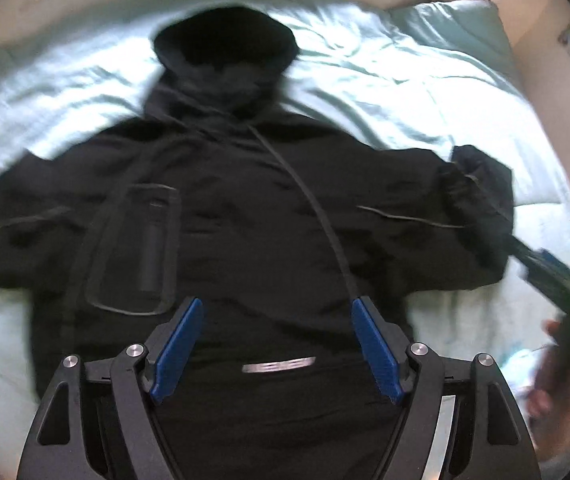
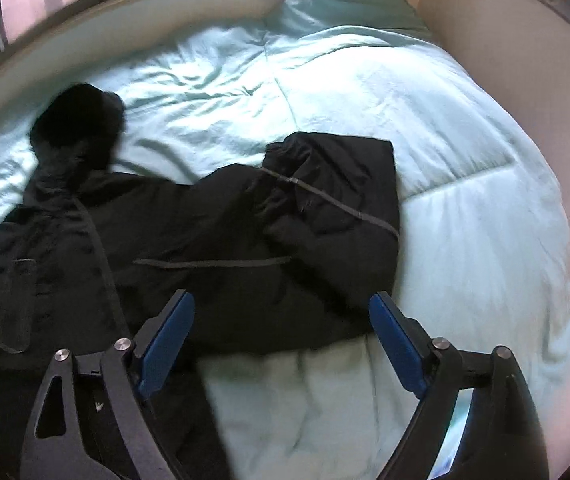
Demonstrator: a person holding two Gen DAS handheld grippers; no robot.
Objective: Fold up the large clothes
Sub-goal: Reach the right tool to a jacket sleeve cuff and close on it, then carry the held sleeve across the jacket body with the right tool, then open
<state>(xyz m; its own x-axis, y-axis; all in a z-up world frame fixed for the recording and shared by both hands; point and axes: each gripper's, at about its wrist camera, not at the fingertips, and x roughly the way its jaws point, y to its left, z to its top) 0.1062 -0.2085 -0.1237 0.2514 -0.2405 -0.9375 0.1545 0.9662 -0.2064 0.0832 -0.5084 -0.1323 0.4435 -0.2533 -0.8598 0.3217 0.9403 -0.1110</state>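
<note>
A black hooded jacket [image 1: 245,208] lies front up on a pale green duvet [image 1: 385,80], hood [image 1: 225,40] at the far end. In the left wrist view my left gripper [image 1: 277,302] hangs open above the jacket's lower front, with nothing between its blue pads. The right wrist view shows the jacket's sleeve [image 2: 333,200] bent back on itself over the duvet [image 2: 445,160]. My right gripper [image 2: 281,296] is open above that sleeve's near edge, pads apart and empty. That gripper also appears, blurred, in the left wrist view as the right gripper [image 1: 545,268] beside the sleeve.
A pillow [image 2: 345,0] in the same pale green rests at the far right corner of the bed. A window [image 2: 45,0] runs behind the bed's far edge. A pinkish wall [image 2: 505,40] stands close on the right. A hand [image 1: 557,364] shows blurred at the right.
</note>
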